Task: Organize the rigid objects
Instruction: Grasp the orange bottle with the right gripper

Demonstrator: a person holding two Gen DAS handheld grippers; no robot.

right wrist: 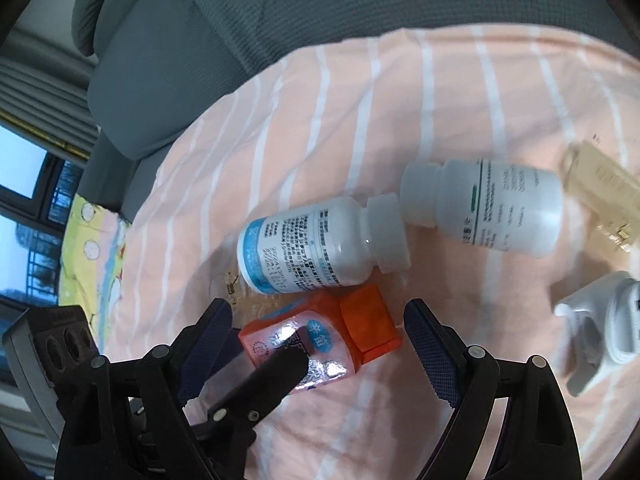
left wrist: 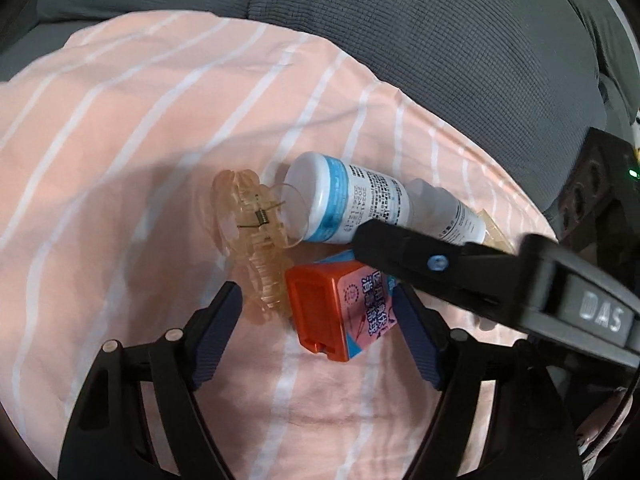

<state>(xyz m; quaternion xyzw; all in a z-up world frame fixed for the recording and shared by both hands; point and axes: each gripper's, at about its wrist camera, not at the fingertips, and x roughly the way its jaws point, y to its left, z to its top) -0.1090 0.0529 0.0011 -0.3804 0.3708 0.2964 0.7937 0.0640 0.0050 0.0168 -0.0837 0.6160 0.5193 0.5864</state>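
Box: orange-capped box (left wrist: pixel 340 312) lying on striped pink cloth (left wrist: pixel 120 140), touching blue-banded bottle (left wrist: pixel 352 204) | left gripper (left wrist: pixel 320 328): jaws apart, astride box, pads not pressing | right gripper (right wrist: pixel 320 340): jaws wide, astride same box | clear hair claw (left wrist: pixel 256 240) beside box | second bottle (right wrist: pixel 500 208) neck-to-neck with the first.

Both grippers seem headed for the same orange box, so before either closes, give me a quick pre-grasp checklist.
1. Orange box lies between left gripper fingers: ok.
2. Left pads touching box: cannot tell.
3. Right gripper open, straddling the same box: not ok, both target it.
4. Grippers clear of each other: not ok, they cross over the box.
5. Blue-banded bottle clear of box: not ok, it touches it.
6. Clear hair claw clear of left finger: cannot tell.
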